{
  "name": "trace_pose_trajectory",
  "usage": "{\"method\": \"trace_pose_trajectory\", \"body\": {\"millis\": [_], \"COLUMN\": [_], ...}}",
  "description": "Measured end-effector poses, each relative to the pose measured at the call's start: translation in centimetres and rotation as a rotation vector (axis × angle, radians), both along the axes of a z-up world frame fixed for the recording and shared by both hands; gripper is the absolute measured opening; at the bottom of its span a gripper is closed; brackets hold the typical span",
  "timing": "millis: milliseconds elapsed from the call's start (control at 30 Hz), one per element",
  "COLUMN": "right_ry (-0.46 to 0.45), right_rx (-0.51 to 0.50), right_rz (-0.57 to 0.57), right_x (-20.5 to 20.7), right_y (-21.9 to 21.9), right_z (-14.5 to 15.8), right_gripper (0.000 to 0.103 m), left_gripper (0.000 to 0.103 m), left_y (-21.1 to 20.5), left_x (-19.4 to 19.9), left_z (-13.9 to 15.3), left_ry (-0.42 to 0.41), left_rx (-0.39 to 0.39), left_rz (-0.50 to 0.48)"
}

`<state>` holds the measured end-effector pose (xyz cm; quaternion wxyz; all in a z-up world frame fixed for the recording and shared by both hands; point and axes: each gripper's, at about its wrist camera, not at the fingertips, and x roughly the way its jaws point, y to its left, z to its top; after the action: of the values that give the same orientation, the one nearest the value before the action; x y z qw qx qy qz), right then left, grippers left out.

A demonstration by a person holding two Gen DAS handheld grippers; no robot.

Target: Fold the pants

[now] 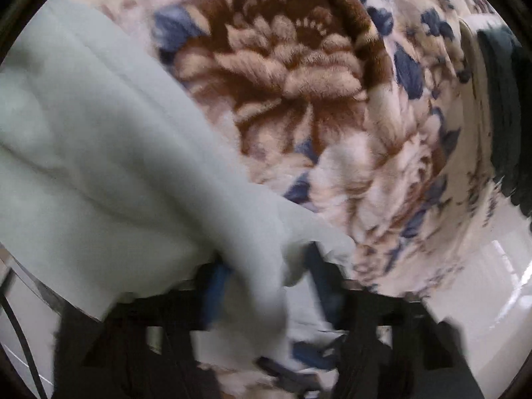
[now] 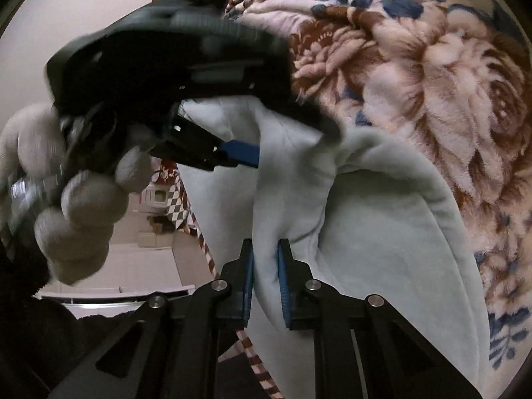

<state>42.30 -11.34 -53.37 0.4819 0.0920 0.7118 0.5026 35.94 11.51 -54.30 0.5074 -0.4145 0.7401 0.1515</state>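
The pants (image 1: 99, 166) are pale mint fleece and lie on a floral plush blanket (image 1: 282, 66). In the left wrist view a bunched edge of them runs between the blue-padded fingers of my left gripper (image 1: 266, 276), which is shut on it. The right wrist view shows my right gripper (image 2: 266, 266) pinching a standing fold of the pants (image 2: 382, 232) between its blue pads (image 2: 284, 282). Above it, a hand in a pale knit glove (image 2: 83, 199) holds the left gripper, whose blue pad (image 2: 239, 151) presses on the same raised edge of cloth.
The blanket (image 2: 432, 83) covers the bed surface all around the garment. Beyond its edge is light floor (image 1: 492, 282). A dark object (image 1: 505, 116) stands at the right. Checkered cloth and low furniture (image 2: 179, 206) show past the bed's side.
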Motion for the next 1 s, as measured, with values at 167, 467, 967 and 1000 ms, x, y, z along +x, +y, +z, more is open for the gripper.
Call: {"method": "trace_pose_trajectory", "body": {"millis": [167,467,967,1000], "right_ry": [0.239,0.648,0.618,0.594], "right_rx": [0.057,0.186,0.263,0.198], "right_rz": [-0.208,-0.165,-0.372,-0.347], "right_x": [4.8,5.4,7.7,7.6], "right_y": [-3.3,-0.2,-7.9,-8.3], "right_z": [-4.1,-12.1,-7.9,-7.8], "right_gripper": [0.057,0.063,0.023,0.023], "left_gripper": [0.026,0.023,0.028,0.028], "left_y": [1.5,2.0,5.6,5.5], "left_x": [-1.4,-1.5,-5.4,-5.6], "left_z": [0.4,1.7,1.5,1.3], "left_ry": [-0.017,-0.097,-0.134,-0.127], "left_rx": [0.026,0.037,0.108,0.106], "left_rz": [0.02,-0.01,0.054,0.048]}}
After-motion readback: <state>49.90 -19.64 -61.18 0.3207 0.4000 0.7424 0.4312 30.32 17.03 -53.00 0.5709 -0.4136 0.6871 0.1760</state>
